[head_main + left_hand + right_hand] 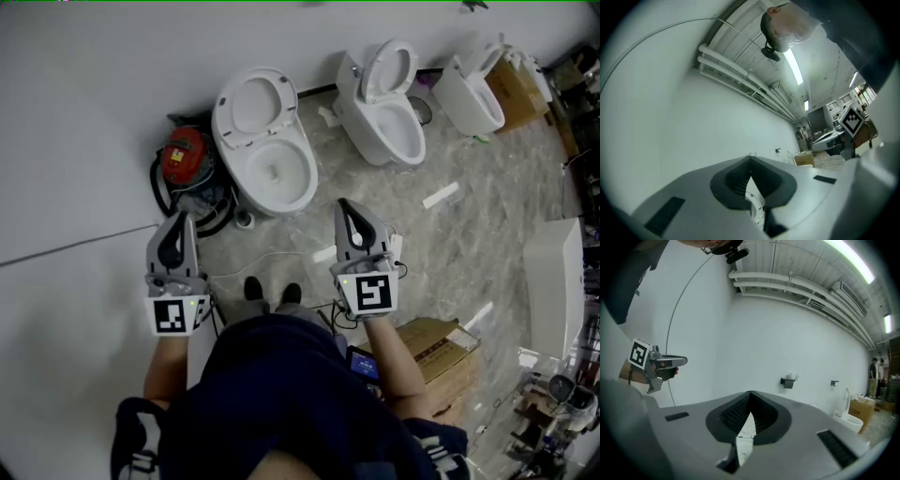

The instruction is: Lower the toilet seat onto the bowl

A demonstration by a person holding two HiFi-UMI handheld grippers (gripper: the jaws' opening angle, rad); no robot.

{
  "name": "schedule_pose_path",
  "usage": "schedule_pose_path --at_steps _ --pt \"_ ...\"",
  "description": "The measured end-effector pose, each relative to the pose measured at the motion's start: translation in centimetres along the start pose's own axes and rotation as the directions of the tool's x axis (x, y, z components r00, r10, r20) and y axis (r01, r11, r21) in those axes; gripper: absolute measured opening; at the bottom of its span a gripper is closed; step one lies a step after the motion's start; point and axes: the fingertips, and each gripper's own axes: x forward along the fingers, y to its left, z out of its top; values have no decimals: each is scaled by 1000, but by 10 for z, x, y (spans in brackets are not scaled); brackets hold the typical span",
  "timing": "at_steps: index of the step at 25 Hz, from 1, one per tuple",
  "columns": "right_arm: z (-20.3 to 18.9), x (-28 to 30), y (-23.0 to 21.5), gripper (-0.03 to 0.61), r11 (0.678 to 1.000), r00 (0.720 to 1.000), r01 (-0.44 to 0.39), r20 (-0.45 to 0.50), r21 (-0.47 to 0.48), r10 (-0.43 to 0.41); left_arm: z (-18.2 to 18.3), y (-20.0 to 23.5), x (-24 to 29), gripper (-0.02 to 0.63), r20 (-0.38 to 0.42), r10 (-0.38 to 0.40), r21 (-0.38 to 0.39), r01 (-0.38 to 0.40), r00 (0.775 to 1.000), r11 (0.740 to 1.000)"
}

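Observation:
Three white toilets stand along the wall in the head view. The nearest toilet bowl (277, 171) lies ahead between my grippers, and its seat (255, 103) stands raised against the wall. My left gripper (177, 218) hovers below and left of the bowl, shut with nothing in it. The right gripper (344, 206) hangs just right of the bowl, also shut and empty. In the left gripper view the left gripper (751, 159) points at the white wall, jaws closed together. In the right gripper view the right gripper (750, 394) also faces the bare wall, jaws closed.
A red vacuum cleaner (186, 156) with a black hose sits left of the nearest toilet. A second toilet (385, 105) and a third toilet (473, 90) stand to the right. A cardboard box (438, 352) lies by my right side. A white panel (559, 281) stands at the right.

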Motion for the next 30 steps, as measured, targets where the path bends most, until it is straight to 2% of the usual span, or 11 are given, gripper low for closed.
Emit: schedule_pose_path --at_steps 26,30 --pt "-12 -4 -8 21 998 999 -46 21 49 45 -5 -10 -10 25 -36 20 21 -19 999 1000" --pt "-15 -2 -8 54 997 998 -61 9 46 61 -3 -12 -11 25 -37 21 22 -20 999 1000"
